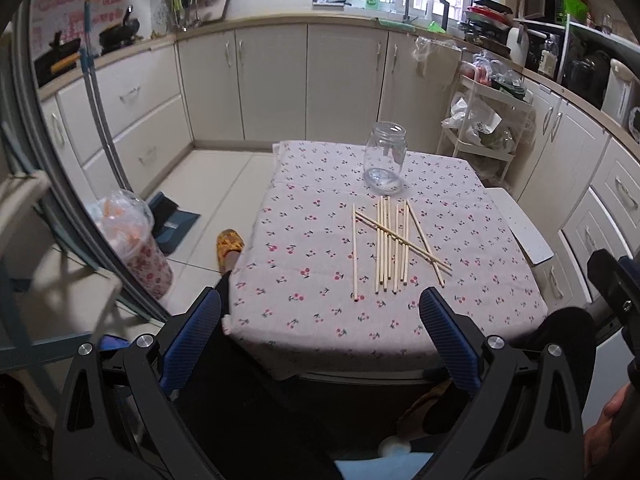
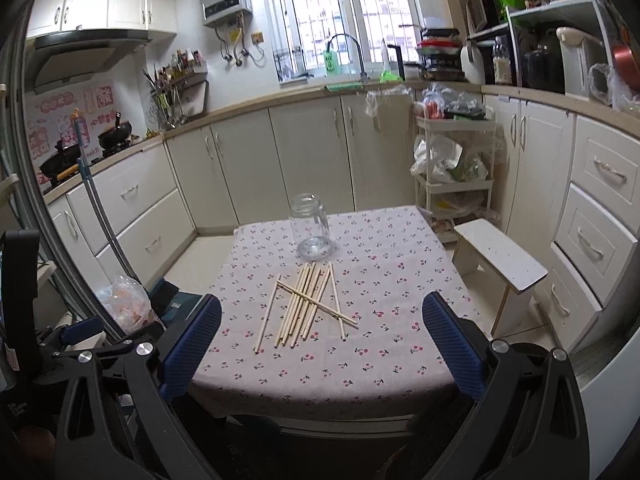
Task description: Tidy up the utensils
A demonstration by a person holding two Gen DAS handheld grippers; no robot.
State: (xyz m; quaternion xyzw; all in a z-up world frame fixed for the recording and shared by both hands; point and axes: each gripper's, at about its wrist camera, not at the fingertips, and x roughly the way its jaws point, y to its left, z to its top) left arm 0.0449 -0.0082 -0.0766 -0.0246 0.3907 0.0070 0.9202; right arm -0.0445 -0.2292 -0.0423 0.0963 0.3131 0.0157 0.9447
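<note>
Several wooden chopsticks (image 1: 390, 242) lie loosely side by side on the cherry-print tablecloth (image 1: 312, 264), two of them crossed over the rest. An empty clear glass jar (image 1: 385, 156) stands upright just behind them. They also show in the right wrist view: chopsticks (image 2: 306, 306), jar (image 2: 312, 227), tablecloth (image 2: 384, 320). My left gripper (image 1: 320, 316) is open and empty, held back at the table's near edge. My right gripper (image 2: 322, 320) is open and empty, also near that edge, short of the chopsticks.
A small white stool (image 2: 500, 256) stands right of the table. A white trolley (image 2: 452, 168) with bags is behind it. A lined bin (image 1: 134, 236) sits on the floor to the left. Kitchen cabinets (image 1: 276, 80) run around the room.
</note>
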